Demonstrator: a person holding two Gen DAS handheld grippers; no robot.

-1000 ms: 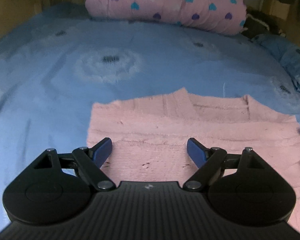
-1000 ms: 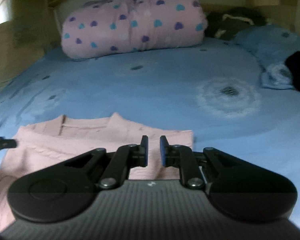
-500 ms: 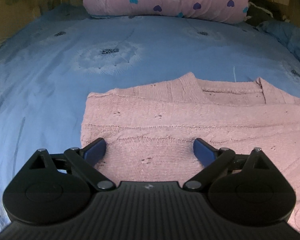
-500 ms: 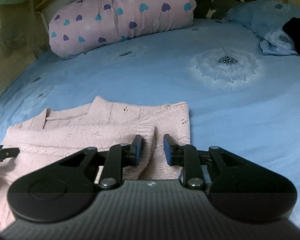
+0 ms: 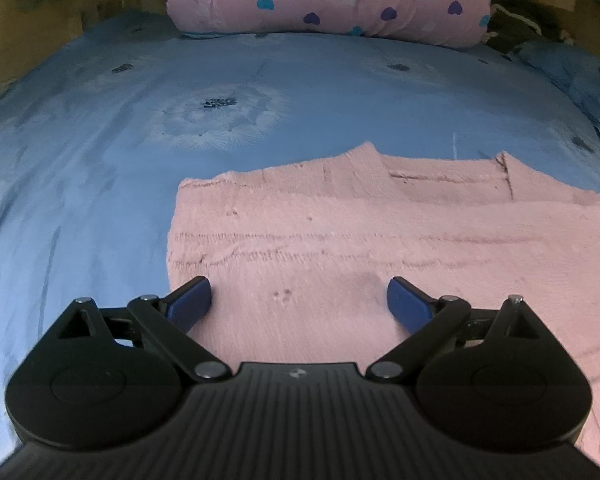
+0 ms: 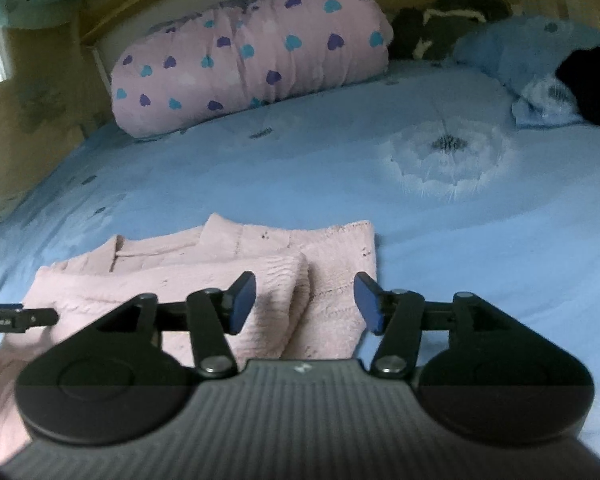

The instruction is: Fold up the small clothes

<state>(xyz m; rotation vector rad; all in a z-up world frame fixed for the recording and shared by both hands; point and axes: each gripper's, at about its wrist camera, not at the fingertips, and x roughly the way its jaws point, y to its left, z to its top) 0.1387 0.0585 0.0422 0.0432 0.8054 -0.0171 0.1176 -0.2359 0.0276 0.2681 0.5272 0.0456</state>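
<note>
We hold the left gripper (image 5: pixel 299 300) wide apart over the pink sweater (image 5: pixel 380 240); the right gripper (image 6: pixel 305 304) has just been opening, seemingly gripping nothing, the folded edge at twelve o'clock.

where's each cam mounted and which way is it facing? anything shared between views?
Left wrist: on the left tongs, angled down over the pink knit sweater, facing the heart-print bedding roll at the far end of the blue bedsheet; own open blue pads show.
Right wrist: on the right tongs, over the sweater's right edge, same heading; jaws have just been opening, a fold below them ungripped; the left tongs' tip is at frame left.
Shared: sweater, sheet, roll.
</note>
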